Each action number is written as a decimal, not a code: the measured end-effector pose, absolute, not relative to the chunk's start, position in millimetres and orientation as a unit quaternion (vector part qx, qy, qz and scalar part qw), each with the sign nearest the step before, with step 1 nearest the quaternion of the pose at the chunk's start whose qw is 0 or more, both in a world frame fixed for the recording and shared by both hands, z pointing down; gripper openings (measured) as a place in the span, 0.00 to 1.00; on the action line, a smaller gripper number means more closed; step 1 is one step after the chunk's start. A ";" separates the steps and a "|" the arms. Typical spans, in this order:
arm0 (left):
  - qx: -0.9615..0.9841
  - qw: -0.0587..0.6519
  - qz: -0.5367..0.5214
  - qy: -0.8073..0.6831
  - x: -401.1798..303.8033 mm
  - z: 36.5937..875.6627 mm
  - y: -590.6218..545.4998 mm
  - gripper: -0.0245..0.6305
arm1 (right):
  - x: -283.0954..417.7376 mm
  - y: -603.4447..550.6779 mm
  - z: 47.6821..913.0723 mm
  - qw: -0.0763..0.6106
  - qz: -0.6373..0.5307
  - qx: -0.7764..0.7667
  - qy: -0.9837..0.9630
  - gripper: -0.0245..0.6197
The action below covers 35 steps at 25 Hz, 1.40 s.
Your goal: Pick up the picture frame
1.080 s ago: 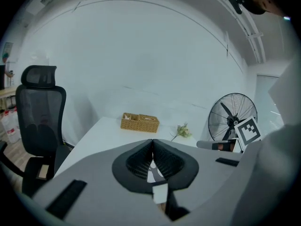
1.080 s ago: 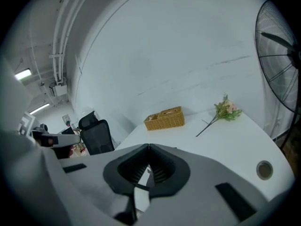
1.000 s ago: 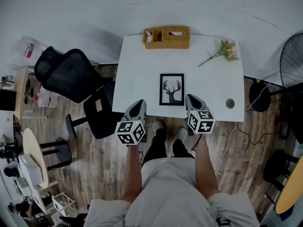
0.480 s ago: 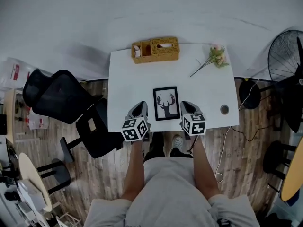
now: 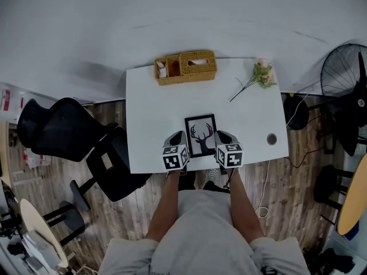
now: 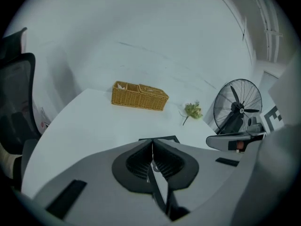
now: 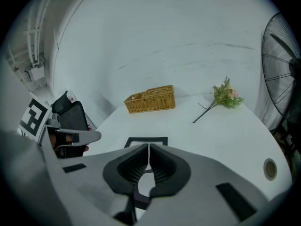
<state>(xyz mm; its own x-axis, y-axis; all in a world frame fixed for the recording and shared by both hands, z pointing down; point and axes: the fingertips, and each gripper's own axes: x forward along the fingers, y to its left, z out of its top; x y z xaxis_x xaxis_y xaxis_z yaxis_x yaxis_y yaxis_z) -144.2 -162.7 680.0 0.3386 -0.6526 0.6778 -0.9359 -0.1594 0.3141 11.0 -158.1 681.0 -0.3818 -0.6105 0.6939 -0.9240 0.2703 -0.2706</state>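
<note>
The black-rimmed rectangular picture frame with a deer-antler print is being left lying flat near the front edge of the white rectangular table, so the pick-up is judged to be only at its approach. The left gripper and the right gripper are being held just beside the frame's two long sides, each with its jaws pressed together on nothing. Opening, gripping and lifting are all being left to do.

Smooth matt white table, woven wicker basket, wood-plank floor, matt black picture frame.
</note>
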 end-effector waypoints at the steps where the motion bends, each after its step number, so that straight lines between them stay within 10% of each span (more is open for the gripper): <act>1: 0.737 0.362 0.204 -0.533 -142.4 685.6 -165.1 0.08 | 11.5 -160.8 684.8 0.237 0.337 0.508 -0.757 0.08; 35: 0.657 0.422 0.252 -0.572 -128.2 754.0 -148.0 0.32 | 13.4 -164.2 760.0 0.317 0.385 0.460 -0.735 0.30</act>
<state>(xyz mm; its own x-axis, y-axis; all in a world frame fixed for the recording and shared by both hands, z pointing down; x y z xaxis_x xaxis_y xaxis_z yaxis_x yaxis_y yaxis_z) -128.2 -148.0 754.0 0.2179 -0.5397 0.8132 -0.9640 0.0110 0.2656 13.4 -164.2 760.0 -0.3761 -0.4318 0.8198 -0.9200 0.2796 -0.2748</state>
